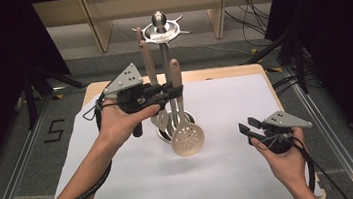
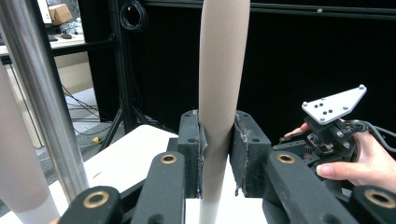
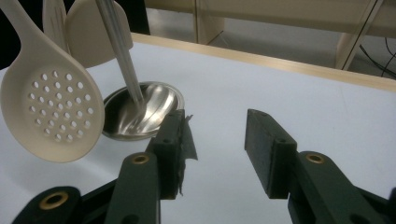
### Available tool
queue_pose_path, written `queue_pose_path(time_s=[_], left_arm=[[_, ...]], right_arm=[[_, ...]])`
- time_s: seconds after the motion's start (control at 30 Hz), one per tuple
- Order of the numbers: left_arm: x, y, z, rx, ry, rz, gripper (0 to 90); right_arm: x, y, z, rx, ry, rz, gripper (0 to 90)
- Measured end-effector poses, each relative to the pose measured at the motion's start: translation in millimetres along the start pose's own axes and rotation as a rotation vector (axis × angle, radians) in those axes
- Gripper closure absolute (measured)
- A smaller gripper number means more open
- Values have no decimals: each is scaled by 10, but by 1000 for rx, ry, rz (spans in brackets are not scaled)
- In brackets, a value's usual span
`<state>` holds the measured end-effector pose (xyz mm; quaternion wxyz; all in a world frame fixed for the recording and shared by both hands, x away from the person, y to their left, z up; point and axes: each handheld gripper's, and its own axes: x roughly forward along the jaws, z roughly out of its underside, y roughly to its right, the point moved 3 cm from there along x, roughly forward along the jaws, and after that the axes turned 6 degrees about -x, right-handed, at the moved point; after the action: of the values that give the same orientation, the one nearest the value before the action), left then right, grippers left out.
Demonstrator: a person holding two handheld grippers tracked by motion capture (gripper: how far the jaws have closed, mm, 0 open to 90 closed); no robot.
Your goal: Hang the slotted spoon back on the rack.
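Left tongs: left gripper (image 1: 176, 90), clenched on the skimmer's handle (image 2: 217, 93) about halfway up; in the left gripper view both pads press the shaft from either side, so the tool cannot swing.
Right tongs: right gripper (image 1: 248, 126), released, jaws wide with bare table between them; held low at the near right, well apart from the stand, judged to be waiting its turn.
Skimmer: pale, round perforated head (image 1: 187, 139) hanging downward just in front of the stand's base, handle upright beside the pole. Position: centre of table, lifted off the cloth by the left grip.
Stand: steel pole (image 1: 167, 75) rising from a round dished base (image 3: 140, 109), topped by a hooked crown (image 1: 160, 30) at the far side; the hooks explain why the tools hang vertically.
Other tools: another pale utensil (image 1: 147, 57) hanging at the left of the pole; a slotted head (image 1: 160, 119) shows low behind the gripper.
Table: white sheet (image 1: 233, 173) on a wooden top.
Step in hand (judged): skimmer is being hung on, or lifted off, the crown; which one cannot be told.
Reason for grip height: mid-handle hold keeps the top end free for the hook.
Risk: head may knock the base or its neighbour.
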<state>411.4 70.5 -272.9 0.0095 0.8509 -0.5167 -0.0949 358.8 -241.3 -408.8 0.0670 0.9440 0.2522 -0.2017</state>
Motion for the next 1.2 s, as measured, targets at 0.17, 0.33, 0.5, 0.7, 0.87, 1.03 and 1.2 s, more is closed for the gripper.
queue_pose_path(time_s=[0.17,0.33,0.5,0.7,0.87,1.03,1.2], left_arm=[[14,-11,-23,0,-2,-2,742],[23,-13,-53,2,2,-2,742],[34,-16,-81,7,1,-4,742],[45,-7,-108,1,2,-3,742],[46,-13,-123,4,5,-5,742],[44,-18,-141,3,5,-7,742],[44,-33,-157,-2,11,-9,742]], right_arm=[[-20,-21,0,24,-34,-5,590],[-11,-8,1,4,-20,-5,590],[-8,-7,3,4,-18,0,590],[-6,13,-2,-26,-14,-4,590],[-11,-4,4,1,-23,-1,590],[-11,-6,2,0,-21,-6,590],[-18,-13,3,13,-36,-6,589]])
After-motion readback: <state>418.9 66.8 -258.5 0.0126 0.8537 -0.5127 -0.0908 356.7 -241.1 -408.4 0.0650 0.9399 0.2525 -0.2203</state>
